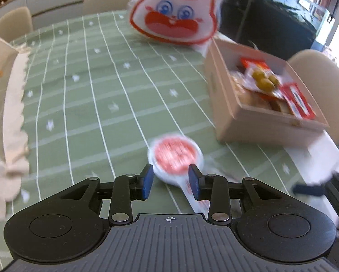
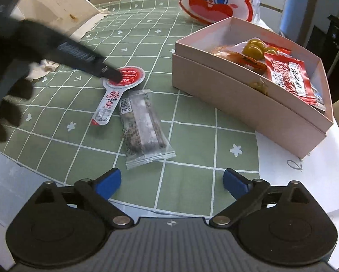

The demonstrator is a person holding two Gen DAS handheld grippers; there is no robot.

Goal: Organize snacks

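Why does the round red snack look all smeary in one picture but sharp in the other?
In the left wrist view the round red snack is smeared by motion blur, and so is the pink box; the left gripper itself stays sharp. In the right wrist view the same snack is crisp enough to show its print; only the gloved hand at the left edge blurs. Both views bend the tablecloth lines.

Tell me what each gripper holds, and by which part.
Nothing is held. The left gripper straddles the round lollipop pack, fingers apart; the right gripper is open over the tablecloth.
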